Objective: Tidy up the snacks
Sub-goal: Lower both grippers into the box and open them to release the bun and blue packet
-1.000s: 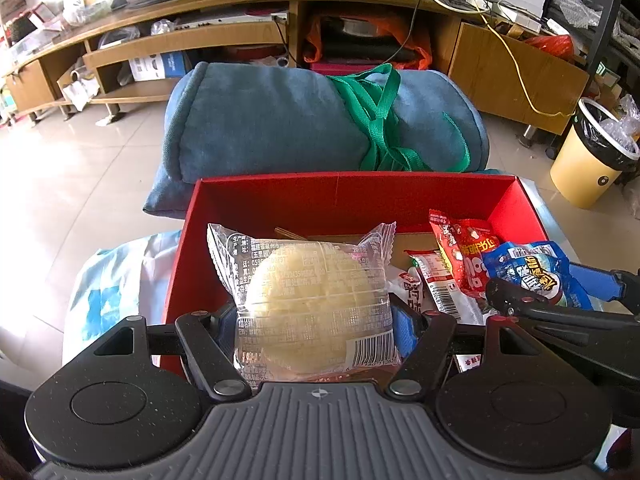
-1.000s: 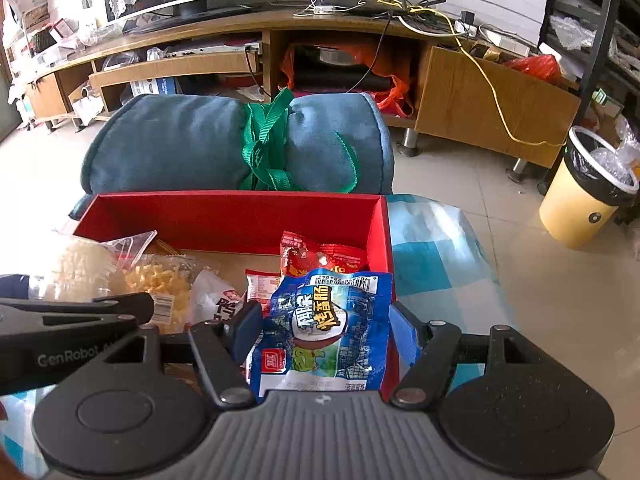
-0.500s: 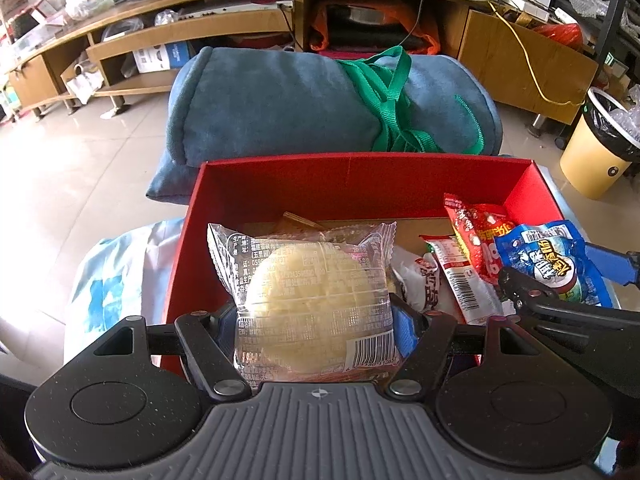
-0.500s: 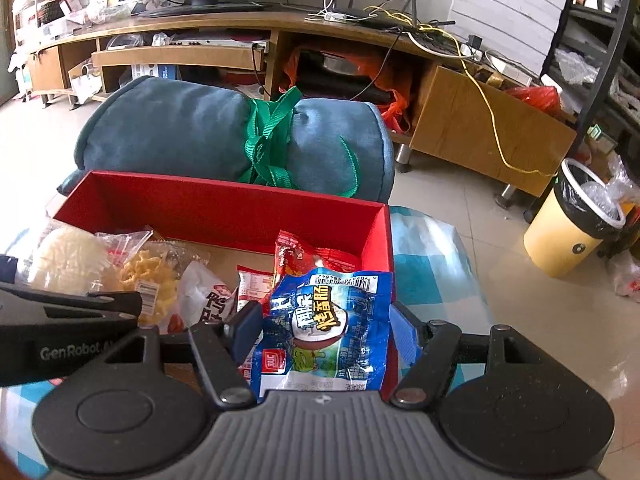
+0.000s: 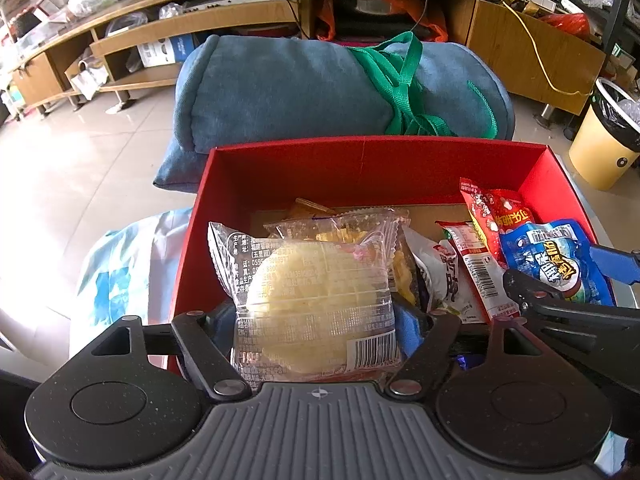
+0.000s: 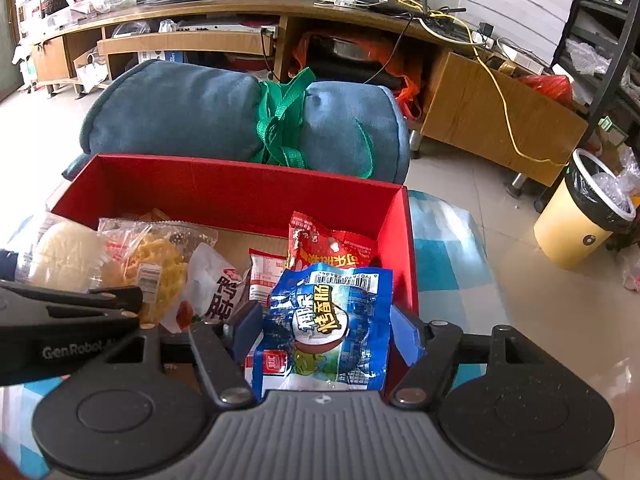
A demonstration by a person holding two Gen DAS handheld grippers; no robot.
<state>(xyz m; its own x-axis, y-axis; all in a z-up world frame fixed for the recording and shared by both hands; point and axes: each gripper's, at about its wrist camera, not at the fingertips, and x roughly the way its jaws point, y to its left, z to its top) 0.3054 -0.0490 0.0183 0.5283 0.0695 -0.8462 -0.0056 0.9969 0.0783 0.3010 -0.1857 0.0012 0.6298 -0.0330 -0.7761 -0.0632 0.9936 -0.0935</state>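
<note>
Gripping pastry packet (image 5: 316, 308), blue packet (image 6: 328, 320), both tongs

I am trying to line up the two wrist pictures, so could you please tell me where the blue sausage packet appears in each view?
Left wrist view: the blue sausage packet is at the right edge, over the red box's right side, held by the right gripper.
Right wrist view: it fills the lower centre, upright between the fingers.
Shared landmark: the red box, with the rolled blue blanket behind.
</note>
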